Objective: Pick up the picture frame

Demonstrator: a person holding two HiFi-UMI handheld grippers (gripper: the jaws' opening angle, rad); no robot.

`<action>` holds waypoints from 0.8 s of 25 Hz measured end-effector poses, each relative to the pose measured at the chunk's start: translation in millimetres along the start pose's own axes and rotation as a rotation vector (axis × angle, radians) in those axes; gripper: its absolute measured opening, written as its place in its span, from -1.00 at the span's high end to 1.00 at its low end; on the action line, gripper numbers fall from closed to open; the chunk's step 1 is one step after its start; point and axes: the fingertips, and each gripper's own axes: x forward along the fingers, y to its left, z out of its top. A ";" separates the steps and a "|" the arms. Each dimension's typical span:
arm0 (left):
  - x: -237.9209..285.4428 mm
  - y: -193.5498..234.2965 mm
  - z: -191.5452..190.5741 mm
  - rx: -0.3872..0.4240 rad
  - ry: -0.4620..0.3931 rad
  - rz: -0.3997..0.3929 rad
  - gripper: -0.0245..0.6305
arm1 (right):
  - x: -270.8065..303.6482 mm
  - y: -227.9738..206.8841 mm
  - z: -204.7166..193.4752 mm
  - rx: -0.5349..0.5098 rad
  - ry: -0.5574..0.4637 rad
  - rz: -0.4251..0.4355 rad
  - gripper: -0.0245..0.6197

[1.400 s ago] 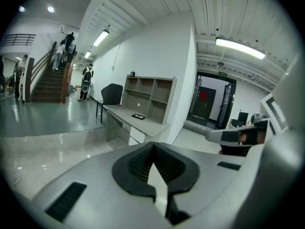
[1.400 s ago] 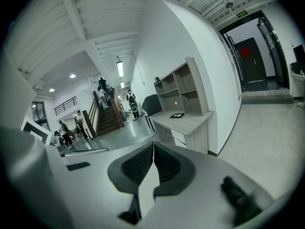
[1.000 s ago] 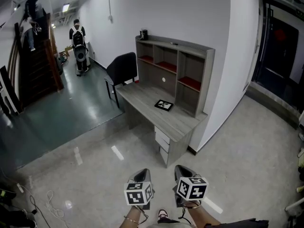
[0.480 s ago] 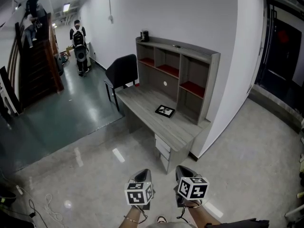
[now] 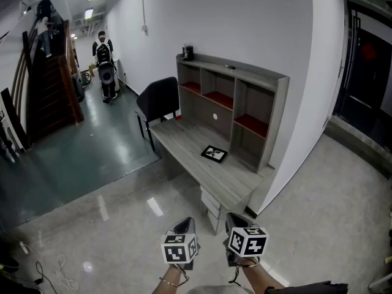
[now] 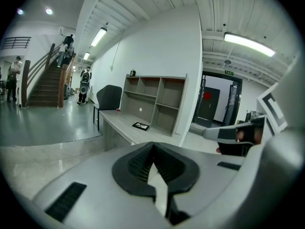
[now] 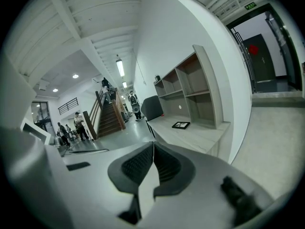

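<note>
Hanging side by side nearest the person, the left gripper (image 5: 182, 225) and right gripper (image 5: 234, 219) both have jaws pressed together with nothing between them, while the frame (image 5: 214, 154) lies flat well ahead on the desk (image 5: 184, 141), just before the shelves (image 5: 239, 100).

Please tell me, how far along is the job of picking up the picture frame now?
Nothing looks done yet: the picture frame lies flat on the desk, untouched. In hand: nothing; the left gripper and the right gripper are shut and empty, well short of the desk. Left: come close, open a gripper, grasp the frame and lift it.
</note>
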 end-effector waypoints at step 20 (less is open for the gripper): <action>57.0 3.5 -4.1 0.017 0.087 0.001 0.89 | 31.8 -48.8 -6.1 0.094 0.046 -0.034 0.82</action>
